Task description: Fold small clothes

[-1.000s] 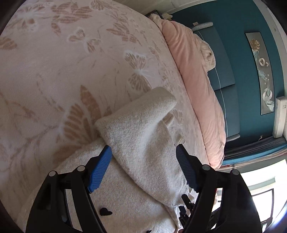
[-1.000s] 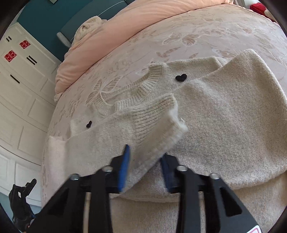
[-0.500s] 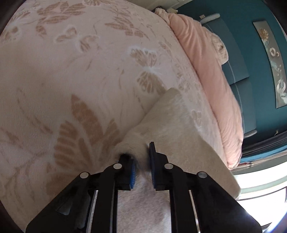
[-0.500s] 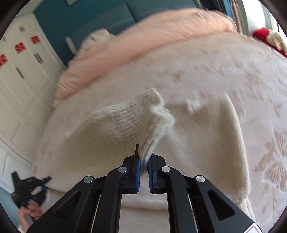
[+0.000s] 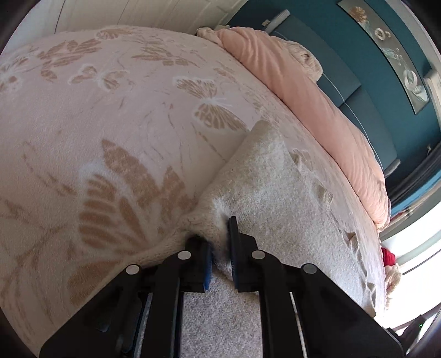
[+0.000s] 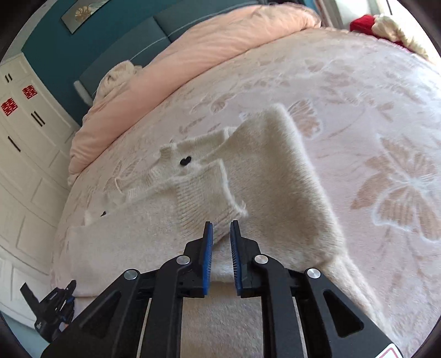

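A small cream knit sweater (image 6: 275,170) with black heart marks lies on the bed, both sleeves folded across its body. The ribbed sleeve cuff (image 6: 209,198) lies just ahead of my right gripper (image 6: 221,228), whose blue pads stand slightly apart with the cuff's edge at their tips. In the left wrist view my left gripper (image 5: 219,234) is shut on a bunched edge of the sweater (image 5: 264,192) at its side. The left gripper also shows in the right wrist view (image 6: 52,305) at the lower left.
The bed cover (image 5: 110,124) is pink with tan butterflies and leaves. A peach duvet (image 6: 209,46) lies bunched along the far side by the teal headboard (image 6: 110,55). White cabinets (image 6: 24,154) stand on the left. A red item (image 6: 363,23) lies at the far right corner.
My right gripper held the cuff pinched and raised; now its pads have parted a little and the cuff lies flat on the sweater. My left gripper stays shut on the sweater's edge.
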Tool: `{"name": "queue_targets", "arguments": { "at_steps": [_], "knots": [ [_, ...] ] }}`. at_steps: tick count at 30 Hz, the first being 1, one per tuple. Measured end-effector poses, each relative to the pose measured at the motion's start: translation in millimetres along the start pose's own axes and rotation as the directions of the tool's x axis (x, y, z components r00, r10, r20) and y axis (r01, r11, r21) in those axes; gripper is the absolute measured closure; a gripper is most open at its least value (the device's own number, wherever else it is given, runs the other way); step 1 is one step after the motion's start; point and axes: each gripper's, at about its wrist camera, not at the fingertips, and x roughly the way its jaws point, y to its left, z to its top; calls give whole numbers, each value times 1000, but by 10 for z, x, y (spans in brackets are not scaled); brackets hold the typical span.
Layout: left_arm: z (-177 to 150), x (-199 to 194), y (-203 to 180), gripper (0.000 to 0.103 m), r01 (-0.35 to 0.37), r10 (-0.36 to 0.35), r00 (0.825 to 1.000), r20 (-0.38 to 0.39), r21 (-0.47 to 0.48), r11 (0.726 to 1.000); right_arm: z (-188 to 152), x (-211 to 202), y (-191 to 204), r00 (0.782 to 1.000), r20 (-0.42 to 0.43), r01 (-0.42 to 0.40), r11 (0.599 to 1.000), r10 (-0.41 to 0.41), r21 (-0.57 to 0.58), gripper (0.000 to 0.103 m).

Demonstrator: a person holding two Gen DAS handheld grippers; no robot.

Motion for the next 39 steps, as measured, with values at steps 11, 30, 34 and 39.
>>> {"name": "queue_targets", "arguments": {
  "at_steps": [11,30,34,39],
  "knots": [
    [-73,-13,84,92,74,-73,996,57,-19,997,-392,1180,2854,868,-398,-435,840,296,-324,92],
    [-158,15,76,92,76,-77,993,84,18,997,700,537,-151,991,-112,-79,997,78,-1,62],
    [-166,16,54,92,69,-71,994,84,20,997,503,828,156,978,-207,-37,990,9,-133,55],
    [-166,25,58,92,63,-65,994,84,24,998,724,148,341,979,-2,-200,969,202,-147,96]
  ]
}}
